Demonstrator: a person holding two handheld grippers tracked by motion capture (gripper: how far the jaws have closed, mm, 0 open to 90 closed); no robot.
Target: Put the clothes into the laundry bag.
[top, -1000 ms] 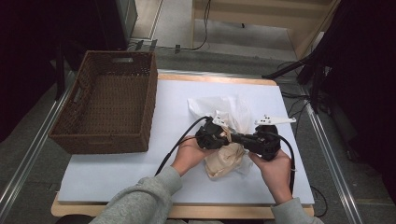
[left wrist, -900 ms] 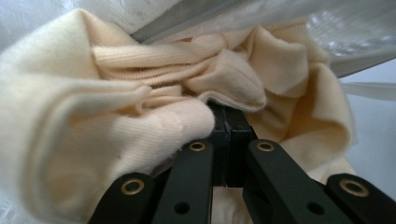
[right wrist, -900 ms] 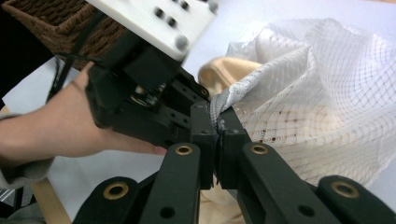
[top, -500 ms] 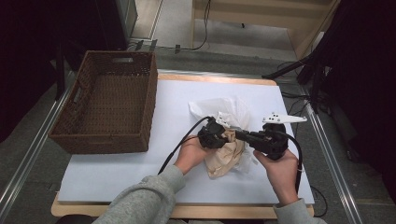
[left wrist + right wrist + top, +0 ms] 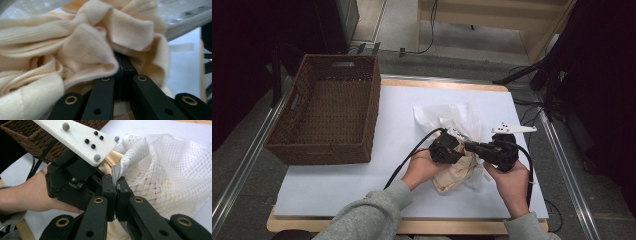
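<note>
A cream knit garment lies partly inside a white mesh bag on the white table top. My left gripper is shut on a fold of the cream garment, which bunches over its fingertips. My right gripper points left and is shut on the mesh bag's grey hemmed edge. The two grippers meet tip to tip at the bag's mouth. In the right gripper view the left gripper's body and its white plate sit right beside my right gripper.
A dark wicker basket stands at the table's left side, with nothing visible inside. The white table top is bare between the basket and the front edge. Black cables trail from both grippers toward the person.
The right gripper has drifted slightly to the right, still holding the mesh edge. The left gripper and the garment have barely moved.
</note>
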